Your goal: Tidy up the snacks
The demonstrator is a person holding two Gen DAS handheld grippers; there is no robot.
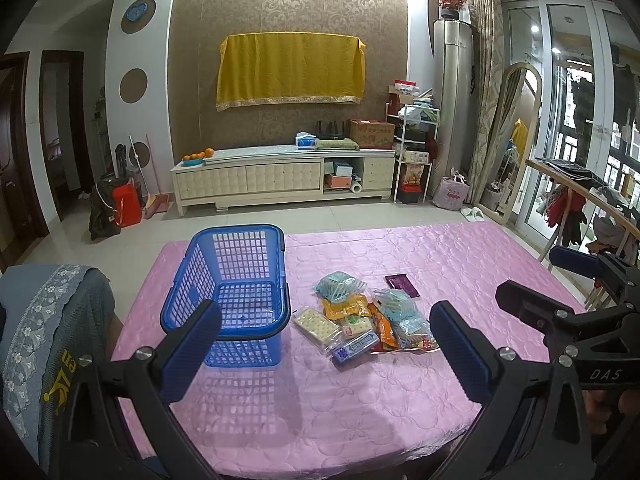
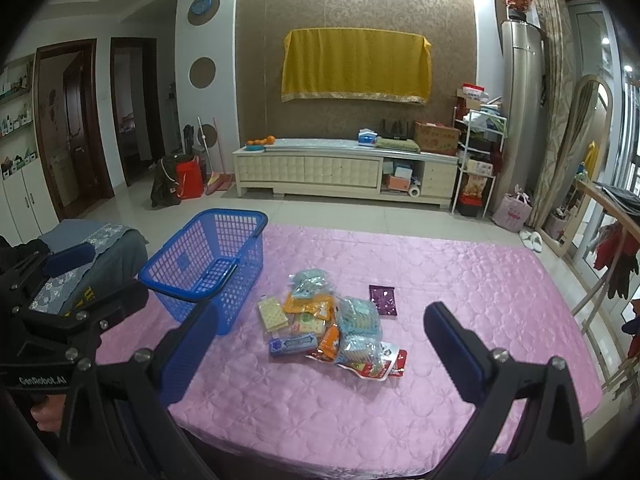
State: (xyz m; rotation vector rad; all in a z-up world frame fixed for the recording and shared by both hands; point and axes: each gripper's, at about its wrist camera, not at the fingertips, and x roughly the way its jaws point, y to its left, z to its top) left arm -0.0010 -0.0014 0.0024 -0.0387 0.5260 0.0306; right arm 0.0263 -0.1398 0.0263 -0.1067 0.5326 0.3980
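Observation:
An empty blue plastic basket [image 1: 236, 276] stands on the left of a table with a pink quilted cloth [image 1: 360, 400]; it also shows in the right wrist view [image 2: 208, 256]. A pile of snack packets [image 1: 360, 316] lies to its right, also in the right wrist view [image 2: 332, 320]. A purple packet [image 2: 383, 299] lies apart behind the pile. My left gripper [image 1: 326, 350] is open and empty, held above the table's near side. My right gripper [image 2: 320, 352] is open and empty, facing the pile from the near side.
A chair with a grey-blue cover [image 1: 40, 340] stands at the table's left. A wooden rack with clothes [image 2: 612, 240] is at the right. A TV cabinet [image 1: 280, 176] lines the far wall beyond tiled floor.

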